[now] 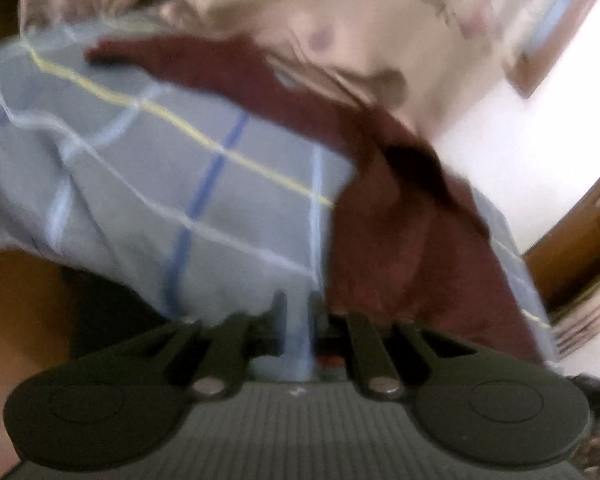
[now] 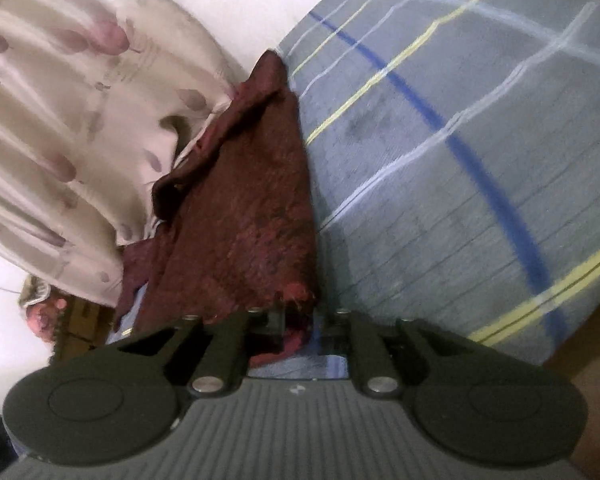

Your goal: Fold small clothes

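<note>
A: Any writing?
B: None readable.
A: The tools?
B: Left tool (image 1: 298, 312) nearly closed over plaid sheet (image 1: 220, 184); hold unclear. Right tool (image 2: 300, 316) pinches maroon garment's (image 2: 244, 216) near corner; sheet stretches rightward.

Garment (image 1: 400, 240) (image 2: 244, 216): dark maroon, mottled with brighter red patches near its frayed corner in right wrist view.
Bedsheet (image 1: 160, 184) (image 2: 480, 140): grey-blue, checked with pale white lines, thin yellow lines, single bolder blue stripe.
Blanket (image 1: 340, 4) (image 2: 60, 112): cream-beige, scattered mauve-pink and brown leaf-like blotches, lying past far edge of bedsheet.
Left gripper (image 1: 298, 312), right gripper (image 2: 300, 316): black fingers, grey ribbed body.
Wall (image 1: 540, 120): white.
</note>
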Motion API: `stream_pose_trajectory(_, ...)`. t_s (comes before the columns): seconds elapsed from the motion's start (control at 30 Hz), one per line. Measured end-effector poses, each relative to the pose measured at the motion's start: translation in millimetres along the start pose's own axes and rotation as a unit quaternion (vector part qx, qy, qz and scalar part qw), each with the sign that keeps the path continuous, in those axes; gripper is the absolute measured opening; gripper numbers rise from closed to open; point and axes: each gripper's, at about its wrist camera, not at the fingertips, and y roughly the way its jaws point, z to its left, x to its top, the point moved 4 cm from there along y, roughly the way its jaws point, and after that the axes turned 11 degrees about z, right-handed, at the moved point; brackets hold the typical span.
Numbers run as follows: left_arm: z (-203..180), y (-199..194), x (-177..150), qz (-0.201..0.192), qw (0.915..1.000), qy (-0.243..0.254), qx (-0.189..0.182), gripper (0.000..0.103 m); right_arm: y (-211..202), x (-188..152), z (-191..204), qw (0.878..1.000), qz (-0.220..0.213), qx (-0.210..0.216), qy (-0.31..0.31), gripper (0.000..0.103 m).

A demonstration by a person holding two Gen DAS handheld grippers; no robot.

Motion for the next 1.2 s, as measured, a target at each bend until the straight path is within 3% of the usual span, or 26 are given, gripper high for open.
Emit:
stream_pose_trajectory(0.1,-5.4,-7.1,14.8,0.004,0.9999,0.007,-0.012,0.012,-13.4,7.8,14.8,0.999,-0.019,-0.012,-0.028,0.026)
stream_pose_trajectory(0.17,-12.1,2.1,28.8,0.003,0.9997,0.023,-0.004,0.023,-14.9,16.8,24.6,0.998,-0.024,-0.030,-0.058,0.046)
stream_pose_trajectory(0.2,-16.0,12.4,36.8,0.003,0.9995,0.031,-0.003,0.034,-13.1,22.1,27.3,0.996,-0.026,-0.042,-0.074,0.067)
stream_pose_trajectory(0.23,-21.6,24.7,47.3,0.015,0.9990,0.042,-0.007,0.047,-10.4,28.1,28.6,0.994,-0.030,-0.055,-0.086,0.076)
stream_pose_trajectory(0.33,-40.5,59.5,73.9,0.039,0.9966,0.069,-0.024,0.049,5.4,44.8,31.5,0.993,-0.014,-0.051,-0.107,0.075)
stream_pose_trajectory(0.4,-53.8,76.8,91.3,0.028,0.9950,0.096,-0.008,0.050,21.3,55.4,34.8,0.991,0.001,-0.057,-0.124,0.075)
stream_pose_trajectory(0.5,-70.3,108.9,119.7,0.049,0.9915,0.115,-0.038,0.062,49.3,81.7,37.5,0.988,0.025,-0.066,-0.136,0.075)
stream_pose_trajectory(0.63,-64.9,165.4,153.6,0.079,0.9901,0.108,-0.042,0.062,86.4,134.4,39.3,0.989,0.037,-0.068,-0.126,0.075)
stream_pose_trajectory(0.73,-53.7,206.4,170.2,0.129,0.9858,0.079,-0.074,0.062,113.5,172.2,39.0,0.989,0.034,-0.073,-0.121,0.075)
stream_pose_trajectory(0.9,-52.9,237.2,187.6,0.127,0.9862,0.061,-0.087,0.062,161.3,214.7,51.8,0.986,0.036,-0.076,-0.141,0.075)
stream_pose_trajectory(0.97,-57.4,244.7,190.8,0.130,0.9857,0.066,-0.084,0.061,176.4,225.2,58.7,0.985,0.037,-0.074,-0.150,0.073)
stream_pose_trajectory(1.0,-59.2,247.4,192.0,0.125,0.9873,0.068,-0.070,0.054,183.4,228.1,62.0,0.984,0.038,-0.079,-0.158,0.057)
stream_pose_trajectory(1.03,-60.7,248.8,193.1,0.119,0.9892,0.068,-0.051,0.034,189.9,230.1,65.5,0.981,0.040,-0.095,-0.166,0.019)
stream_pose_trajectory(1.1,-63.4,254.2,192.9,0.122,0.9888,0.077,-0.038,0.019,194.2,229.8,67.8,0.977,0.035,-0.109,-0.179,0.018)
stream_pose_trajectory(1.2,-62.5,254.4,190.0,0.104,0.9913,0.078,-0.017,0.018,187.5,227.5,66.1,0.970,0.018,-0.131,-0.204,0.016)
